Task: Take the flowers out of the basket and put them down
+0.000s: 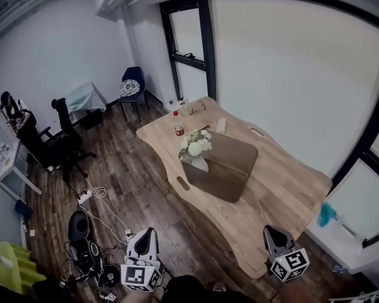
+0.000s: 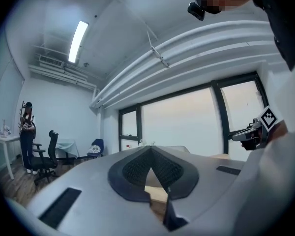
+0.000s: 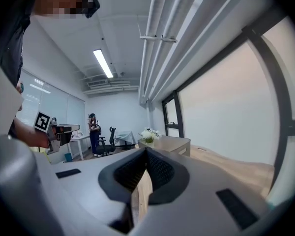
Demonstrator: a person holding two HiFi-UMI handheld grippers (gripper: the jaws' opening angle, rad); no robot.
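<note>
On the table [image 1: 284, 188], red container [image 1: 179, 130] near basket [image 1: 230, 169].

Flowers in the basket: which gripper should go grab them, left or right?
Probably left. The flowers stand at the left end of the basket, nearer the left gripper; the right gripper would have to cross the basket. Both are shut, empty and far off.

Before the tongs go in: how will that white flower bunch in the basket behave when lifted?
Probably light: the flowers are a small bunch against the basket. Likely top-heavy, with blooms spread above a narrow pale base, so it may tilt. Petals look soft; grip low.
</note>
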